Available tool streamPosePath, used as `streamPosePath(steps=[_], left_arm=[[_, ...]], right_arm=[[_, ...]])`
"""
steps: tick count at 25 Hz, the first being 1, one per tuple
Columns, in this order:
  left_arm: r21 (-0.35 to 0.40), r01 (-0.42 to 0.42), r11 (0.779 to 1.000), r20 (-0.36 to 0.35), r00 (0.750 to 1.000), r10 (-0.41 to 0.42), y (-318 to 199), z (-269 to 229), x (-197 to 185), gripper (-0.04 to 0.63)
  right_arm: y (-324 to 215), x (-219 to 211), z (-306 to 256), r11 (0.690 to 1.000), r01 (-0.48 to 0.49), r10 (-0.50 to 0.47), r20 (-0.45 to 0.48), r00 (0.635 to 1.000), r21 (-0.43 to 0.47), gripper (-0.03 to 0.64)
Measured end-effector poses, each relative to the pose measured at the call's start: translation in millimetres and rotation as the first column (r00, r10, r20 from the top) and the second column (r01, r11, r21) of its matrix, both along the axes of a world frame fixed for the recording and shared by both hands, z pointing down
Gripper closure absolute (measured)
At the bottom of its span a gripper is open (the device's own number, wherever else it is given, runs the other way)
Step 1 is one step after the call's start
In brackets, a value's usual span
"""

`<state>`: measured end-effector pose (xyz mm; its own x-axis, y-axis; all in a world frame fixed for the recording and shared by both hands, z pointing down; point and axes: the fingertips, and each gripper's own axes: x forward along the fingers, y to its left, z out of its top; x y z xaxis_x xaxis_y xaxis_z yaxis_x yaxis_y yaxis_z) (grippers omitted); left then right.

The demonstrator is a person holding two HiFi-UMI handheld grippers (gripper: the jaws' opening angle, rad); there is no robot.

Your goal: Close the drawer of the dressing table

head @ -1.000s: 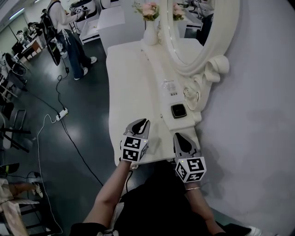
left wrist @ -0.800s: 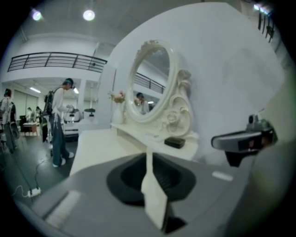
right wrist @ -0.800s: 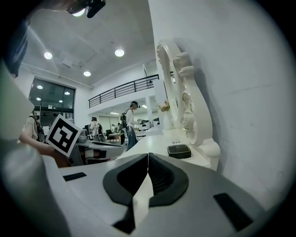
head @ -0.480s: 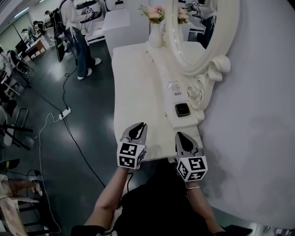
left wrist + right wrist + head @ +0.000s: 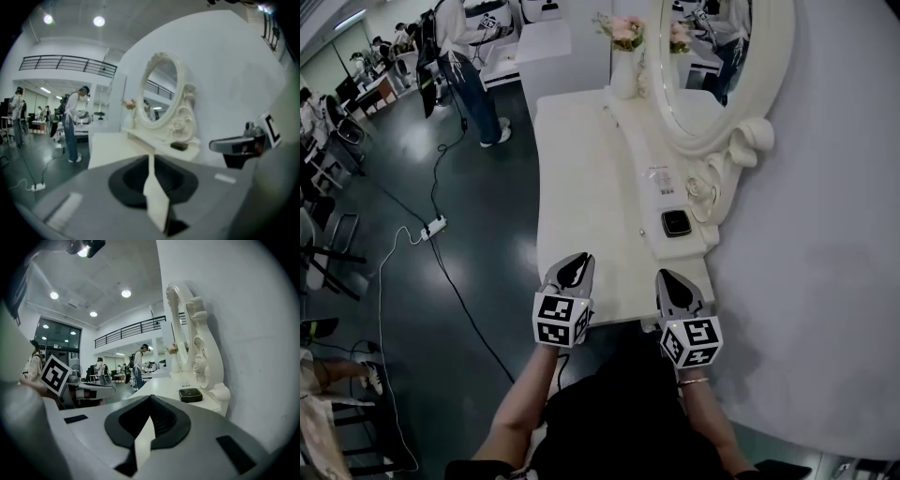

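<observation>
The white dressing table [image 5: 591, 187] runs away from me along the wall, under its oval mirror [image 5: 712, 66]. No drawer front shows in any view; from above the tabletop hides it. My left gripper [image 5: 570, 270] hovers at the table's near left corner, jaws together on nothing. In the left gripper view the left gripper [image 5: 151, 155] points along the tabletop [image 5: 110, 145]. My right gripper [image 5: 675, 287] hangs over the near right end, also shut and empty. The right gripper view has the right gripper [image 5: 150, 397] facing down the tabletop [image 5: 164, 386].
A small black box [image 5: 677, 222] sits on the raised shelf by the mirror base, and a vase of flowers [image 5: 624, 56] stands at the far end. The wall runs close on the right. A power strip [image 5: 431, 228] with cables lies on the dark floor at left; people [image 5: 469, 56] stand beyond.
The left gripper has drawn back and leftward from over the tabletop to its near left corner, and its jaws have narrowed. The right gripper has hardly moved.
</observation>
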<state>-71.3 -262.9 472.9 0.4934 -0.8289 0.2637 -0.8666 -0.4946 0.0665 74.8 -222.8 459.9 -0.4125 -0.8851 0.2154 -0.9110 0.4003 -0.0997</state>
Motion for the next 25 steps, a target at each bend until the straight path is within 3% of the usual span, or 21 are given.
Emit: streamPosePath(steps=[25], left_arm=[[-0.002, 0.002, 1.0, -0.006, 1.0, -0.002, 5.0, 3.0, -3.7, 0.558]], right_arm=[[0.3, -3.5, -0.6, 1.0, 0.012, -0.011, 0.014, 1.0, -0.013, 0.614]])
